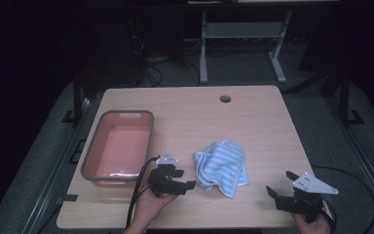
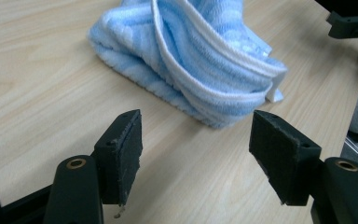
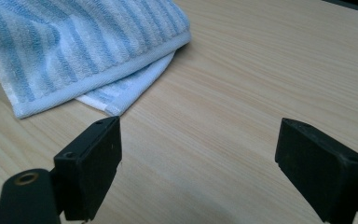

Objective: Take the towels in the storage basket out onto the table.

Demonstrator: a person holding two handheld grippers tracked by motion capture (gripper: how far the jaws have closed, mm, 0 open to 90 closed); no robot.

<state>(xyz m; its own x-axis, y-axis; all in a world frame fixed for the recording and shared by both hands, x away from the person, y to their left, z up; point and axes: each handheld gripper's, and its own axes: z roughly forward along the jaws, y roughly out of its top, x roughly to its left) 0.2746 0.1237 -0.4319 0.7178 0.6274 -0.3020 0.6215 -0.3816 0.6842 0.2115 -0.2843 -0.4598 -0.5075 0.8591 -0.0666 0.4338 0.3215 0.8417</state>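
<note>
We see one light wooden table, the largest thing here, with a single round hole near its far edge. On its left part stands one grey-rimmed tub with a pink inside, nothing visible in it. Near the table's middle, toward the near side, lies one blue-and-white striped towel, crumpled and folded over itself, with a white hem. We can read no brand, label or writing on any of these things.

Two grippers are held by two hands that come in from the near edge. The left gripper sits between the tub and the towel, just beside the towel's left edge, its jaws pointing right toward the cloth; a black cable trails from it back to the near edge. In the left gripper view, its two black jaws stand spread apart with bare table between them, and the bunched towel lies just ahead, not touched. The right gripper is near the table's right front corner, apart from the towel, with a grey three-cornered plate on top and jaws pointing left. In the right gripper view, its jaws are likewise spread wide and grasp nothing; the towel's corner lies ahead to the left, clear of the pads.
</note>
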